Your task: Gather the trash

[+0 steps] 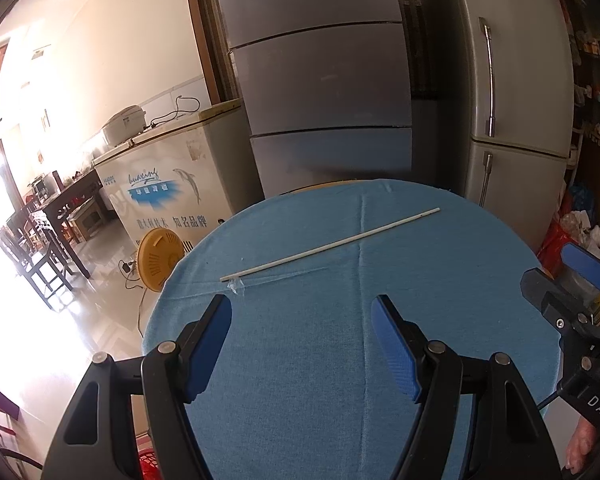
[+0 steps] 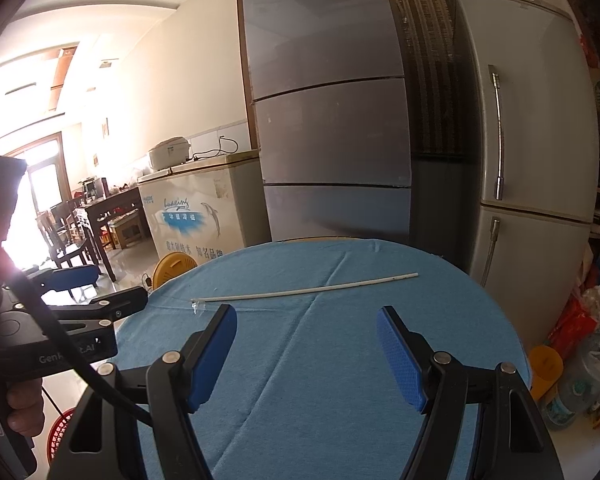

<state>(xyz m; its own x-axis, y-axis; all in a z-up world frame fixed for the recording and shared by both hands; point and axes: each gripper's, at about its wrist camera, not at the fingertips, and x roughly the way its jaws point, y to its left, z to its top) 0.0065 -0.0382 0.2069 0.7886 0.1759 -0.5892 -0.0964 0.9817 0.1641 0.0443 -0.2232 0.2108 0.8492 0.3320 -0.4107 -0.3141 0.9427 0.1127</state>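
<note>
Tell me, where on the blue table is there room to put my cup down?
Nearly everywhere. The blue cloth is bare from the thin white stick to the near edge, where the open left gripper and right gripper hover. Beyond the stick, toward the fridges, a bare strip remains. Only the stick and a plastic scrap lie there.

Stick (image 1: 330,244) lies across bench (image 1: 440,320) centre, plastic scrap (image 1: 236,286) at its left end. Behind bench: fridges (image 1: 324,92); chest freezer (image 1: 168,184) rear-left, cooker (image 1: 124,124) on top.
</note>
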